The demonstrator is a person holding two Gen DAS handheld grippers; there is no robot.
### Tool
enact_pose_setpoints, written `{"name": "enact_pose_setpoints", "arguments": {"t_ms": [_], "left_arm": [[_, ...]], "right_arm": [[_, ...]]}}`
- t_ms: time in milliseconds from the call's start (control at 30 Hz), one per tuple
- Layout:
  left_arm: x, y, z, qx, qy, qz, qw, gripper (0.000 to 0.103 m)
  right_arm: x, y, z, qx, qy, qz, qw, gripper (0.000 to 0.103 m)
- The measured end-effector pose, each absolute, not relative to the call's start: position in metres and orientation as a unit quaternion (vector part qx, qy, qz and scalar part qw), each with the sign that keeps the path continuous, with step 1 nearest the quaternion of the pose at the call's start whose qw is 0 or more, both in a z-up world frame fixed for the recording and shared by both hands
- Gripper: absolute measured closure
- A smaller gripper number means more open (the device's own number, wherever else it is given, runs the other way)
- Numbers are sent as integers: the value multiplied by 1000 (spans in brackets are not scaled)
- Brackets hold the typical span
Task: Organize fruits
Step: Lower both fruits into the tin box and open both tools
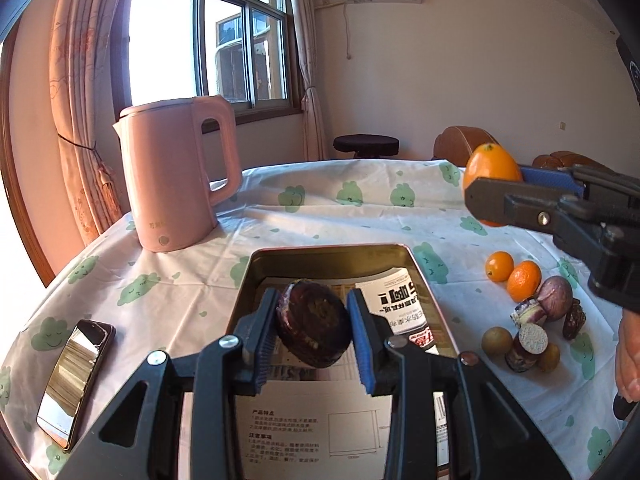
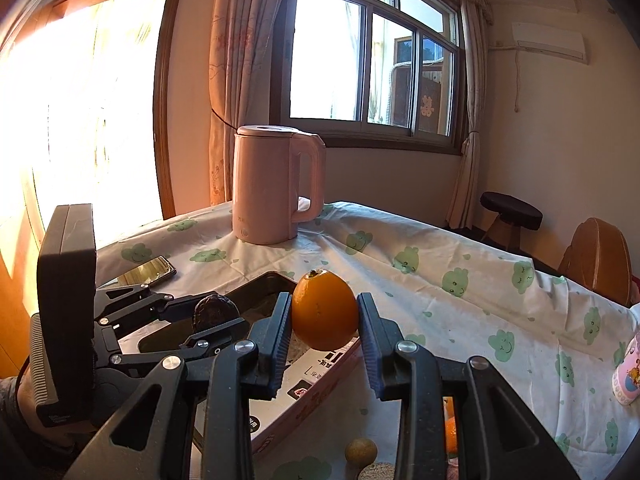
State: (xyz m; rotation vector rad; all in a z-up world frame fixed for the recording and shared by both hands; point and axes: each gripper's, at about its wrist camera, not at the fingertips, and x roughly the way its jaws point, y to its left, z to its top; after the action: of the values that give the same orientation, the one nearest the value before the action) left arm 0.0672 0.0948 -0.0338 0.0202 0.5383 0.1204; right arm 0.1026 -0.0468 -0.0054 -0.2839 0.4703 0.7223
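While clamped on a dark, wrinkled fruit (image 1: 313, 326) over the metal tray (image 1: 416, 264), left gripper (image 1: 313, 334) steady; right gripper (image 2: 325, 322) pinching the firm orange (image 2: 324, 312) at mid-girth, above the tray's near edge. Probably light, smooth-skinned, liable to roll.

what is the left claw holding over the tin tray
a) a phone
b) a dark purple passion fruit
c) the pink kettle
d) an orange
b: the left claw is shut on a dark purple passion fruit above the tin tray, while the orange sits in the right claw.
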Motion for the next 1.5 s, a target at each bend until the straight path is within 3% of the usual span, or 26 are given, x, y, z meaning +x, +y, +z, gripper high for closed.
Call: {"name": "enact_pose_setpoints", "arguments": {"t_ms": [633, 1500], "left_arm": [[81, 117, -47, 5, 296, 74, 952, 67], [95, 124, -58, 0, 340, 90, 936, 67]], "right_arm": [[120, -5, -58, -155, 287, 358, 875, 69], [129, 7, -77, -159, 317, 352, 866, 69]]}}
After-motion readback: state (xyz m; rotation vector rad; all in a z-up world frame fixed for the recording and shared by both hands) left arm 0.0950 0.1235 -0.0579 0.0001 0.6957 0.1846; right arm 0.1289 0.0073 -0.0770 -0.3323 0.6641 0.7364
